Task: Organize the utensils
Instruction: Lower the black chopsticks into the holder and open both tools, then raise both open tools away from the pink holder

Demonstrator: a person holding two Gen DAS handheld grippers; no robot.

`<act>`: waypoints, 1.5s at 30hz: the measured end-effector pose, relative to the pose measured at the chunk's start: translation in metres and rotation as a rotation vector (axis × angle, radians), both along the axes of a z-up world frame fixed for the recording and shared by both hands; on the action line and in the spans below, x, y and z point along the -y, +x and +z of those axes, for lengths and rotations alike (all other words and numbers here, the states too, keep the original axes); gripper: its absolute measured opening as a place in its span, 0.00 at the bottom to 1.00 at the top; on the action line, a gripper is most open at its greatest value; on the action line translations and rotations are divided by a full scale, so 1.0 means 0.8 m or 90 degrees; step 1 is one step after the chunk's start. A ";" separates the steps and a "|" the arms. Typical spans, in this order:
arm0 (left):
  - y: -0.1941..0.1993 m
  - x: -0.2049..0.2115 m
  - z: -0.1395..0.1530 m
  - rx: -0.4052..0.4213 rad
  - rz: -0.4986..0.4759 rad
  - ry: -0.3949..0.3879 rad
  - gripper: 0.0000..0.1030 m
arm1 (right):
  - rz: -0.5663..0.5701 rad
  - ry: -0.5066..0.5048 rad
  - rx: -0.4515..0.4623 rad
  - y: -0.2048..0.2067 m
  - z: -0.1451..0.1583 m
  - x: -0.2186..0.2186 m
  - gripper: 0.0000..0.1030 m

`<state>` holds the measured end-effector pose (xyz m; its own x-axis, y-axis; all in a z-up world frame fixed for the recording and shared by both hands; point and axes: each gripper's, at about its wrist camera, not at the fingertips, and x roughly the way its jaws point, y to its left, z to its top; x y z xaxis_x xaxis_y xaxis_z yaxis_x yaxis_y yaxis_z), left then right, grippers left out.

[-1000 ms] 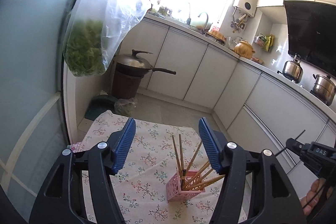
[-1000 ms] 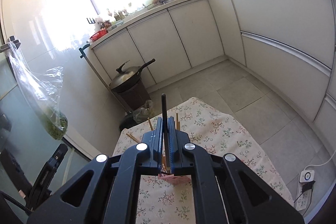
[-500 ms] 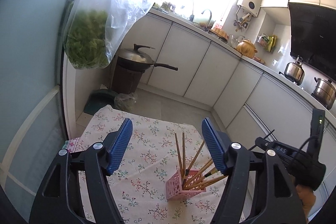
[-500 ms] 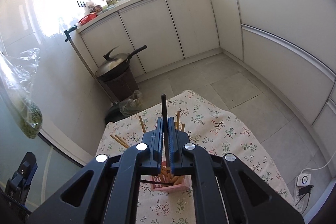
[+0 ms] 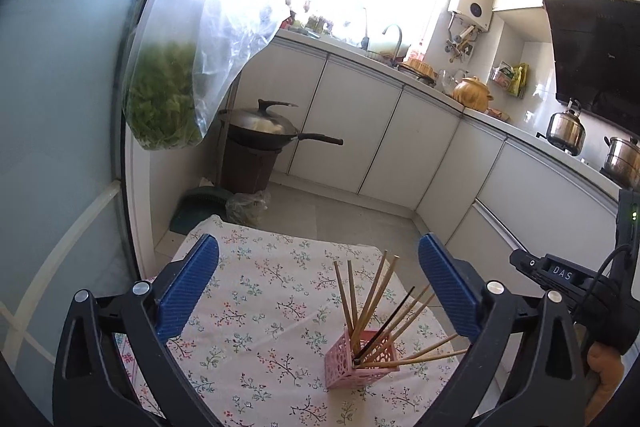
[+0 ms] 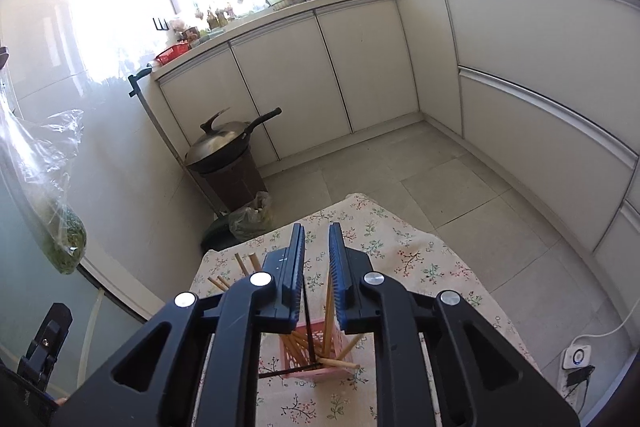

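A pink lattice basket (image 5: pixel 344 367) stands on the floral tablecloth (image 5: pixel 260 291) with several wooden chopsticks (image 5: pixel 368 301) fanned out of it. One black chopstick (image 5: pixel 386 325) leans among them. My left gripper (image 5: pixel 318 287) hangs behind and above the basket, jaws at their widest and nothing between them. My right gripper (image 6: pixel 318 267) sits right over the basket (image 6: pixel 294 357), its jaws opening. The black chopstick (image 6: pixel 309 323) stands in the narrow gap by the left pad, its lower end in the basket and no pad pressing it. A wooden chopstick (image 6: pixel 327 315) shows in the same gap.
A lidded wok (image 5: pixel 260 125) rests on a brown stand by the wall, a green bag (image 5: pixel 244 205) lies at its foot. A clear bag of greens (image 5: pixel 168 107) hangs at the left by the glass door. White cabinets ring the room. A power strip (image 6: pixel 576 357) lies on the floor.
The right jaws, shut on the black chopstick before, have parted, and the stick has slid down into the basket. The left jaws have spread wider. The right gripper came lower over the basket.
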<state>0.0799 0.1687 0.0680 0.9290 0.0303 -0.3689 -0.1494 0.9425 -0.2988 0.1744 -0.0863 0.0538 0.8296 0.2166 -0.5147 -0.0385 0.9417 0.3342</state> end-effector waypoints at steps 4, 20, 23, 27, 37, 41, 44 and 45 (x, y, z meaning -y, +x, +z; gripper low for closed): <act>-0.002 0.015 0.002 0.000 -0.001 0.034 0.93 | 0.002 -0.012 0.008 -0.014 0.002 0.000 0.27; -0.028 0.089 0.004 0.037 -0.007 0.174 0.93 | -0.016 -0.040 0.026 -0.071 -0.012 0.022 0.56; -0.024 0.099 -0.001 0.016 -0.010 0.194 0.93 | -0.024 -0.035 0.023 -0.080 -0.019 0.032 0.59; -0.022 0.107 -0.007 -0.001 -0.022 0.197 0.93 | -0.042 -0.029 0.023 -0.093 -0.031 0.045 0.66; -0.027 0.130 -0.019 -0.025 -0.049 0.204 0.93 | -0.074 -0.019 0.020 -0.125 -0.057 0.078 0.83; -0.036 0.142 -0.032 -0.037 -0.067 0.202 0.93 | -0.081 -0.039 0.029 -0.142 -0.060 0.084 0.89; -0.044 0.152 -0.040 -0.041 -0.067 0.207 0.93 | -0.082 -0.060 0.037 -0.156 -0.062 0.084 0.94; -0.047 0.154 -0.041 -0.039 -0.065 0.209 0.93 | -0.085 -0.070 0.039 -0.161 -0.063 0.084 0.94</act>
